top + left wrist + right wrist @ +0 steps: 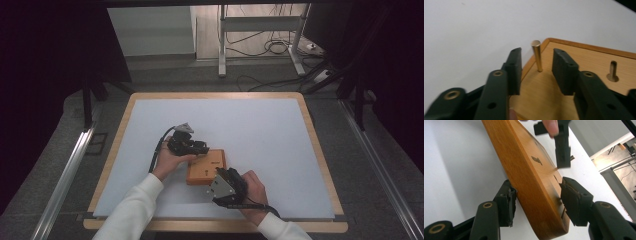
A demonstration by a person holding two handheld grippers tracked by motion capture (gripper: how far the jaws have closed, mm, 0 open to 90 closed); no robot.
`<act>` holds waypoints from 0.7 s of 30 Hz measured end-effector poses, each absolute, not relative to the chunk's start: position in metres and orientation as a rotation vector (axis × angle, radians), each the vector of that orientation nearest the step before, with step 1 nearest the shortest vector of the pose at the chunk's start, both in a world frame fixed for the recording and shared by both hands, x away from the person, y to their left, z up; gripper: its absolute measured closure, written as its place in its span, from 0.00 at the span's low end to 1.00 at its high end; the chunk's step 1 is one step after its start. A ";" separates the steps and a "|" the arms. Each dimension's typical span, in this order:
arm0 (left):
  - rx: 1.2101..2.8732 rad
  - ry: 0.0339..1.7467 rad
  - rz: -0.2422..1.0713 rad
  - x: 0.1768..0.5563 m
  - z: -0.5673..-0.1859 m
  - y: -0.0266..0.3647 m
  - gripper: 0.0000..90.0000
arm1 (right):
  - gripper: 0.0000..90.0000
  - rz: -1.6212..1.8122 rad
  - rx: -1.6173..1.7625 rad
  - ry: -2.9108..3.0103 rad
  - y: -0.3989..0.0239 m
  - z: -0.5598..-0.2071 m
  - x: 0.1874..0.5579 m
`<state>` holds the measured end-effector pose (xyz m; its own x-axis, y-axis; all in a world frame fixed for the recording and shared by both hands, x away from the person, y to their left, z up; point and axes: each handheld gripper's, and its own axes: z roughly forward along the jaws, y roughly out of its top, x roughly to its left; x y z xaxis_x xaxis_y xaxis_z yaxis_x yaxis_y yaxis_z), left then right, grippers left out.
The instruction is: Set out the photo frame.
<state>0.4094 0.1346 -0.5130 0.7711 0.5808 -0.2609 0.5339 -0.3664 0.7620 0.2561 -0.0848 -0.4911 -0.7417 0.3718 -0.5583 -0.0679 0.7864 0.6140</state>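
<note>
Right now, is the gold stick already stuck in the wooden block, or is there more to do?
Done: the brass pin stands upright in its hole near the wooden block's corner. In hand: the left gripper straddles the pin with open jaws, not touching it; the right gripper brackets the block's edge. Left: pulling both grippers away.

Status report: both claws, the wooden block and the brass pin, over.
Left claw open around upright brass pin. Right claw straddling wooden block edge, grip unconfirmed. Nothing obstructing.

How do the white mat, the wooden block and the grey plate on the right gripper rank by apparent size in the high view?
1. White mat, by far the largest.
2. Wooden block.
3. Grey three-cornered plate, smallest, though it sits higher, nearer the camera.
</note>
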 end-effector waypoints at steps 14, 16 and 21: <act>1.978 0.937 0.217 0.365 -0.503 0.196 0.45 | 0.54 0.830 0.224 2.286 -0.087 -0.487 0.260; 1.975 0.960 0.226 0.361 -0.506 0.206 0.43 | 0.54 0.832 0.228 2.289 -0.087 -0.485 0.261; 1.990 0.958 0.199 0.348 -0.515 0.220 0.43 | 0.56 0.842 0.233 2.290 -0.087 -0.479 0.264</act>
